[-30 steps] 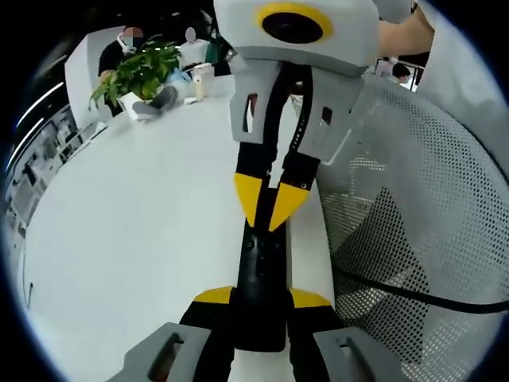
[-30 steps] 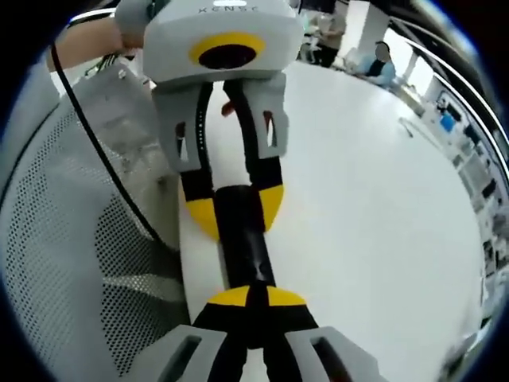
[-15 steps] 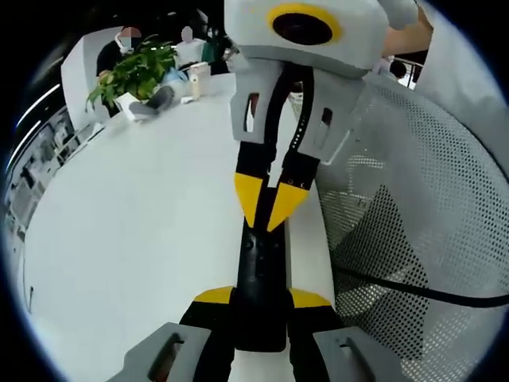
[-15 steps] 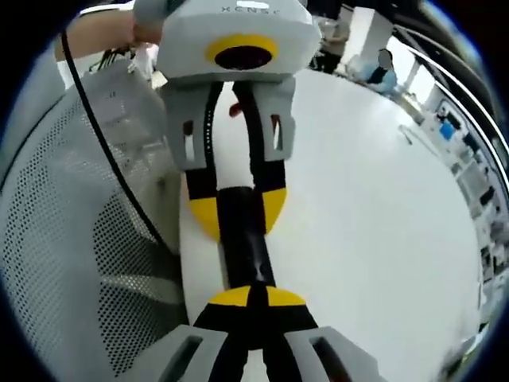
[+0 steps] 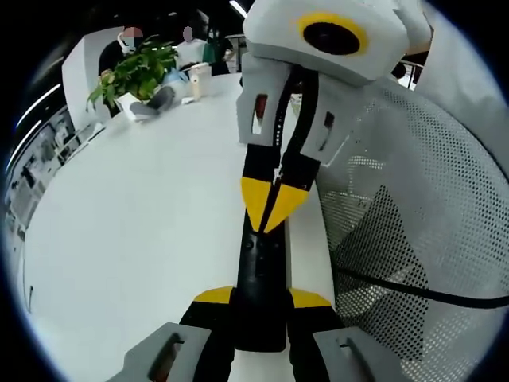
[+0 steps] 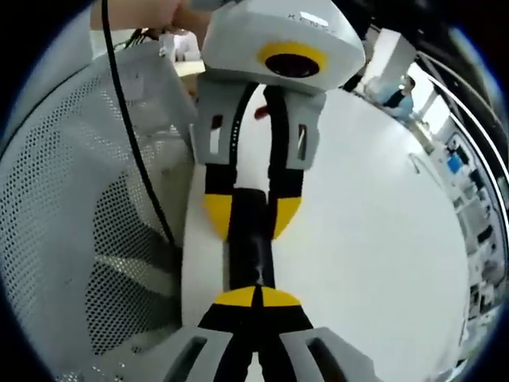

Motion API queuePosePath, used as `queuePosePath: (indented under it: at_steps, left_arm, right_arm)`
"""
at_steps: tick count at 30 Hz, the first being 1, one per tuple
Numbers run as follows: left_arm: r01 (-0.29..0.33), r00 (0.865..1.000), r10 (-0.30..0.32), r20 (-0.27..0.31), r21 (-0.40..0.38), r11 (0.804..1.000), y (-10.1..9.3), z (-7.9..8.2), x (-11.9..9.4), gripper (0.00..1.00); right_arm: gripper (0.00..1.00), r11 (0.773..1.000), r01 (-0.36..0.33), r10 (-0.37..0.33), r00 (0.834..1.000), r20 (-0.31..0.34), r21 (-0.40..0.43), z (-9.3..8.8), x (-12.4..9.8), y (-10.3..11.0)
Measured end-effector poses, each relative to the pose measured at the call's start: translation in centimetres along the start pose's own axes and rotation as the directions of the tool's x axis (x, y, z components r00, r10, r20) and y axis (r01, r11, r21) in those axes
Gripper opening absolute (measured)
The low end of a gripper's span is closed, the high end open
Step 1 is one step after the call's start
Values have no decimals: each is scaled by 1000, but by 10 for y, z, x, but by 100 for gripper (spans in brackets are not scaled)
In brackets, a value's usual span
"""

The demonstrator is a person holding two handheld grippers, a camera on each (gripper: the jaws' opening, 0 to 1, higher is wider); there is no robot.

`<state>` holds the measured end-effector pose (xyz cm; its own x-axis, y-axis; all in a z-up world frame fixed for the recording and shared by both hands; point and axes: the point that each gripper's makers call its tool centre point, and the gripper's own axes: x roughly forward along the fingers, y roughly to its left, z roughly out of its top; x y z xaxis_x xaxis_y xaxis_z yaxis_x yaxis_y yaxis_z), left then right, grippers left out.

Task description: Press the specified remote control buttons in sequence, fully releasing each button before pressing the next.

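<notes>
Holding the black remote control [image 5: 261,286] by its near end, the left tool [image 5: 261,301] has its yellow-tipped jaws pinched on either side of the slim body, which runs lengthwise straight away from it above the white table [image 5: 135,215]. The right tool [image 5: 272,208] comes in from the far end along that same axis, jaws pressed together into one yellow point resting at the remote's upper face. Judged from this, any next press turns on sliding the right tool's tip along the remote's long axis, not across it.
</notes>
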<state>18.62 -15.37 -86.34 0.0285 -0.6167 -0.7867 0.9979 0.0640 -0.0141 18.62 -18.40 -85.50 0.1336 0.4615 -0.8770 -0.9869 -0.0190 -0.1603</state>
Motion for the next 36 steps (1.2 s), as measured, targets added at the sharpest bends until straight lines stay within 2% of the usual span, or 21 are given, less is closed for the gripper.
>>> queuePosePath:
  at_steps: [5, 7, 11, 15, 19, 24, 30, 32, 36]
  left_arm:
    - [0, 1000, 0, -4, 1, 1000, 0, 0, 0, 23]
    - [0, 1000, 0, -3, 0, 1000, 0, 0, 0, 23]
    - [-6, 1000, 6, 10, -8, 1000, 0, 0, 0, 23]
    - [1, 1000, -1, 2, 2, 1000, 0, 0, 0, 23]
    - [2, 1000, -2, 3, 1, 1000, 0, 0, 0, 23]
    - [-1, 1000, 1, 10, -2, 1000, 0, 0, 0, 23]
    - [3, 1000, -3, -4, 5, 1000, 0, 1, 0, 23]
    - [4, 1000, -4, -6, 6, 1000, 0, 0, 0, 23]
    - [3, 1000, -3, -3, 5, 1000, 0, 0, 0, 23]
  right_arm:
    - [0, 996, -49, 49, 999, 0, 79, -1, 1, -3]
    - [0, 994, -52, 50, 998, 24, 98, -1, 0, -3]
    - [0, 978, -69, 52, 994, 92, 198, -1, -2, -3]
    - [0, 976, -90, 71, 992, 101, 198, -2, -3, -2]
    - [0, 977, -104, 91, 993, 81, 189, -7, -5, -1]
    - [0, 978, -97, 85, 994, 73, 184, -11, -8, 2]
    - [0, 990, -53, 55, 998, -9, 128, -10, -5, 2]
    - [0, 991, -46, 48, 999, -16, 127, -10, -4, 2]
    - [0, 984, -55, 53, 998, 19, 167, -12, -7, 0]
